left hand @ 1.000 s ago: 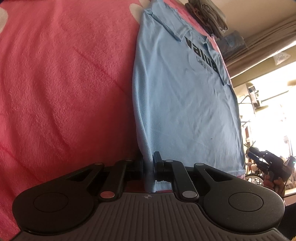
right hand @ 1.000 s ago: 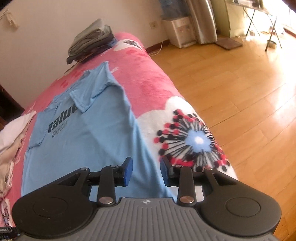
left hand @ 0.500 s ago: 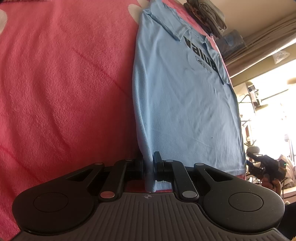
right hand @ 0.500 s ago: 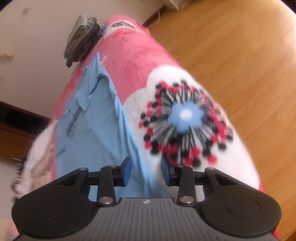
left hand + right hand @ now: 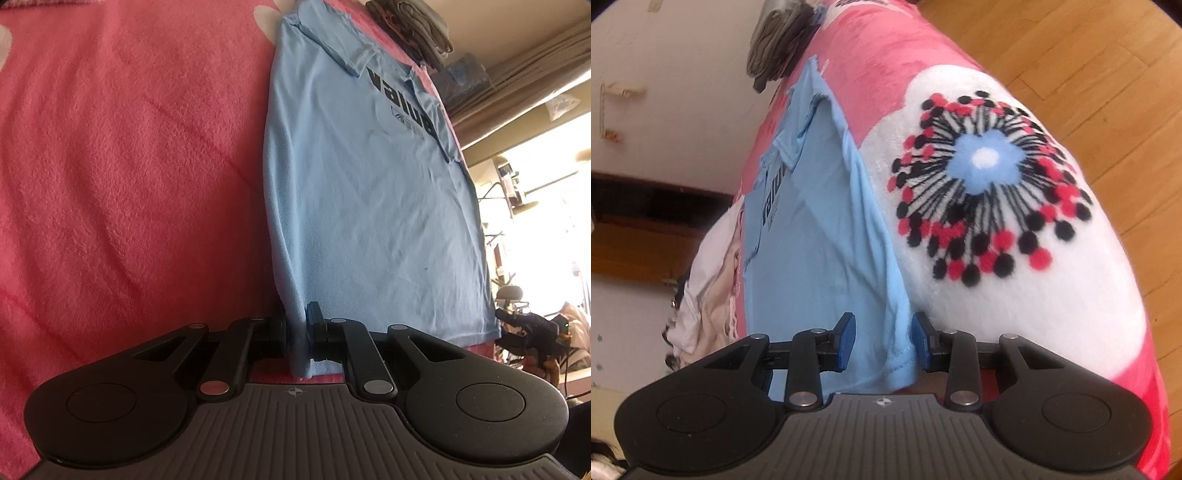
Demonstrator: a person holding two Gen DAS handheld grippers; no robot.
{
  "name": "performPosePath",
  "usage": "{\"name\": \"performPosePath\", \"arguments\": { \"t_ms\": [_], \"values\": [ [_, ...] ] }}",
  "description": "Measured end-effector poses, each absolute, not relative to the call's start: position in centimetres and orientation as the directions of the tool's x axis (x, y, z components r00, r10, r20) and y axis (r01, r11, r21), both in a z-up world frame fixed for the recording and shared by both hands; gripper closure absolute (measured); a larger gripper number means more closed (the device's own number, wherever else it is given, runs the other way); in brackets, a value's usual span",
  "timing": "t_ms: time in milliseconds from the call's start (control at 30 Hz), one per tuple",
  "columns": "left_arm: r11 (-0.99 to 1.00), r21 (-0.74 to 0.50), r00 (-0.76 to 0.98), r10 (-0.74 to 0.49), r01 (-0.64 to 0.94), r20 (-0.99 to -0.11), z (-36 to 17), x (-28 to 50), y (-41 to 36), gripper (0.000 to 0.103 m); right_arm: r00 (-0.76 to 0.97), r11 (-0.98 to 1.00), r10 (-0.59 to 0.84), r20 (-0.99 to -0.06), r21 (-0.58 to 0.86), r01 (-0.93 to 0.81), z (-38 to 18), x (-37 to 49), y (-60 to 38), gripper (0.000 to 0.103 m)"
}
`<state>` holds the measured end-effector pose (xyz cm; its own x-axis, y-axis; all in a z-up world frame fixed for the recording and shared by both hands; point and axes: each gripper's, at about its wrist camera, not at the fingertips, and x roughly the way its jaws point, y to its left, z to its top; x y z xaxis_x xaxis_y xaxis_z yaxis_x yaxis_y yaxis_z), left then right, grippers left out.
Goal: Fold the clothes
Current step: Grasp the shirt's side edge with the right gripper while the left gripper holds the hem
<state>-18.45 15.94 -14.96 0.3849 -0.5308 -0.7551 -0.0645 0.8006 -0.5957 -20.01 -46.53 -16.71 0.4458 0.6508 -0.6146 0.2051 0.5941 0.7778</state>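
**Hem corners: left one pinched, right one being taken**

Left hand-held gripper (image 5: 297, 328): clenched on the near hem corner of the blue polo shirt (image 5: 369, 206), at its folded left edge. A narrow ridge of cloth stands between the pads; the corner tip hangs just below them.

Right hand-held gripper (image 5: 882, 341): jaws part-way apart and just now closing, straddling the shirt's near right corner (image 5: 899, 363). The right pad looks to be against the hem edge; the left pad stands clear of the cloth. Not yet a grip, by my reading.

Shirt lies flat, chest print up, along the bed (image 5: 1015, 295), collar at the far end, hem at the near end. Both sleeves appear already turned in over the body.

Judgement on the step: finish closing the right jaws on both layers of the corner, far enough in that the hem cannot slide out. Lift both corners together, keep the hem taut between them, and carry it level towards the collar so the fold line falls straight across. Uneven height between the hands would skew the fold. The plush blanket may drag on the underside, so lift clear before moving.

Count:
- hand-held grippers: 2
- blue polo shirt: 1
- stack of grey folded clothes (image 5: 779, 40) at the far end of the bed: 1 stack; pieces inside cannot be counted
- heap of pale clothes (image 5: 709, 291) left of the shirt: 1 heap
- large flower motif (image 5: 986, 184) on the blanket, right of the shirt: 1 in full view
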Motion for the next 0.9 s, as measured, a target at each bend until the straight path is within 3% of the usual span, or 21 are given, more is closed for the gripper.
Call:
{"name": "performPosePath", "arguments": {
  "t_ms": [300,400,733,900],
  "values": [
    [0.837,-0.546,0.357,-0.500,-0.034,-0.789,-14.6,-19.0,15.0,0.093,0.448,0.630,0.641,-0.623,0.761,0.157,-17.2,-19.5,-45.4,0.092],
    [0.869,-0.495,0.376,-0.456,-0.008,-0.807,-14.0,-19.3,14.2,0.099,0.452,0.675,0.615,-0.646,0.728,0.123,-16.7,-19.5,-44.5,0.097],
    [0.881,-0.464,0.460,-0.450,0.089,-0.765,-9.6,-22.5,15.0,0.101,0.574,0.724,0.573,-0.585,0.689,-0.021,-11.5,-23.2,-43.0,0.099],
    [0.883,-0.457,0.476,-0.449,0.105,-0.757,-7.2,-24.2,16.2,0.102,0.555,0.725,0.598,-0.579,0.686,-0.066,-9.3,-24.8,-42.6,0.100]
  ]
}}
